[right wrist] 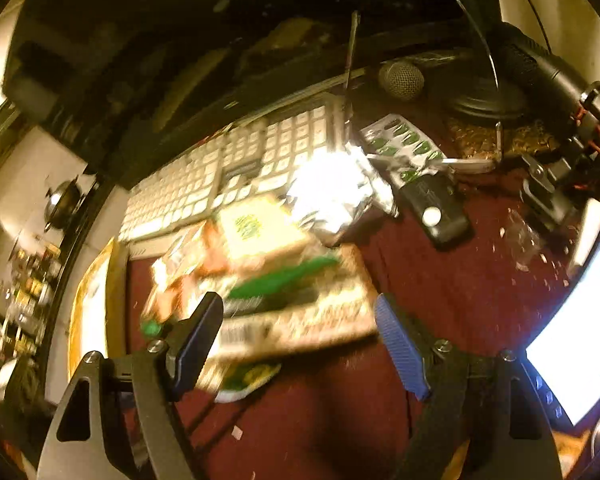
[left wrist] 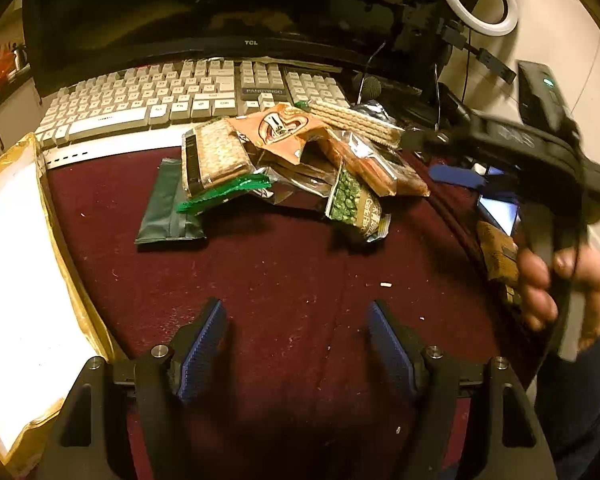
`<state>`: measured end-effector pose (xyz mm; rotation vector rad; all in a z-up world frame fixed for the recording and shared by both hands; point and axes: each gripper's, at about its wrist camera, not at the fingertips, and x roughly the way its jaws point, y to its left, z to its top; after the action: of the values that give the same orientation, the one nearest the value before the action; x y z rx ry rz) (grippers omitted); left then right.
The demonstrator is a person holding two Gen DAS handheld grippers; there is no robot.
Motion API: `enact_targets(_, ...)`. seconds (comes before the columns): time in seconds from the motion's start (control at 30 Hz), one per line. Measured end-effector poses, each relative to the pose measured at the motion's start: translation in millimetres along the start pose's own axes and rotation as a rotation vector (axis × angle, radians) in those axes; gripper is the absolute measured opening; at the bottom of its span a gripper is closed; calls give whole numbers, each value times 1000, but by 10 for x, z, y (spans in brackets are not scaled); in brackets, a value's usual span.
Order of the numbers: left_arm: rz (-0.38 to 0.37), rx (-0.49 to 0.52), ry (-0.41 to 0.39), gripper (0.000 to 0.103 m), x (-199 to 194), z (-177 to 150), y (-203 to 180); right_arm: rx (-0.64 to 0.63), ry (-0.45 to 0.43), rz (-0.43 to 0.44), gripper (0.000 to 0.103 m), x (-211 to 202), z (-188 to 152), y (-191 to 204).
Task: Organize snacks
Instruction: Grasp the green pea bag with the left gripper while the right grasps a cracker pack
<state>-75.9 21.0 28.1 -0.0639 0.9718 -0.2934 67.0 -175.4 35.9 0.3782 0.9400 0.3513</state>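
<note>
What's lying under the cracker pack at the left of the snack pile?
In the left wrist view the cracker pack rests on a green serrated wrapper and a crumpled clear wrapper. Beside it lies a dark green pouch. Anything beneath its middle is covered.

1. The snack pile lay heaped on the maroon cloth just in front of the keyboard.
2. A cracker pack leaned tilted at its left side.
3. An orange-brown wrapper sat on top.
4. A green pea packet slanted down at the front right.
5. A dark green pouch lay flat at the left.
</note>
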Motion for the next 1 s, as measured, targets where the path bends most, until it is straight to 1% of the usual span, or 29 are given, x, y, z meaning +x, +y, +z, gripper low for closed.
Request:
enact_targets(0.03, -5, 2, 3, 77, 8, -1, -3, -3, 14, 37, 79, 56, -5, 15)
enact_targets(0.1, -2, 8, 4, 77, 16, -11, -1, -17, 16, 51, 79, 38, -45, 57)
enact_targets(0.13, 3, 8, 6, 77, 17, -18, 8, -35, 31, 63, 79, 7, -88, 105)
enact_targets(0.17, 1, 8, 7, 77, 13, -24, 22, -49, 80, 106, 79, -27, -169, 168)
enact_targets(0.2, 2, 6, 10, 77, 14, -22, 40, -57, 109, 139, 79, -62, -230, 217)
enact_targets(0.27, 3, -1, 6, 77, -18, -22, 96, -132, 201, 252, 79, -173, -426, 398)
enact_targets(0.3, 3, -3, 4, 77, -34, -23, 114, -174, 225, 287, 79, -232, -498, 473)
enact_targets(0.33, 5, -8, 0, 77, -52, -18, 145, -204, 222, 294, 79, -310, -538, 526)
enact_targets(0.4, 2, -14, -5, 77, -72, -10, 181, -262, 153, 246, 79, -465, -522, 578)
enact_targets(0.43, 1, -15, -7, 77, -77, -3, 195, -305, 114, 209, 81, -520, -491, 604)
enact_targets(0.47, 3, -19, -7, 77, -76, 1, 203, -332, 95, 163, 82, -507, -444, 610)
enact_targets(0.53, -4, -30, -6, 77, -68, 5, 209, -338, 70, 112, 82, -435, -386, 583)
enact_targets(0.57, -11, -31, -6, 77, -70, 3, 200, -358, 75, 93, 82, -358, -368, 573)
enact_targets(0.63, -17, -25, -8, 77, -86, -12, 172, -375, 93, 85, 82, -229, -352, 568)
enact_targets(0.7, -18, -11, -12, 77, -101, -22, 143, -396, 93, 73, 82, -95, -351, 553)
enact_targets(0.77, -18, -2, -13, 77, -105, -19, 125, -409, 87, 55, 82, -25, -355, 546)
enact_targets(0.87, -24, 0, -8, 77, -90, 11, 101, -414, 102, 49, 82, 86, -390, 553)
enact_targets(0.9, -25, 2, -7, 77, -84, 25, 92, -414, 99, 43, 77, 79, -399, 557)
enact_targets(0.93, -28, 3, -5, 77, -73, 38, 81, -425, 89, 29, 67, 56, -418, 563)
enact_targets(0.97, -31, 4, -2, 77, -59, 49, 66, -434, 87, 29, 64, 33, -431, 559)
enact_targets(1.0, -35, 5, 2, 77, -39, 63, 53, -420, 85, 48, 58, -5, -437, 541)
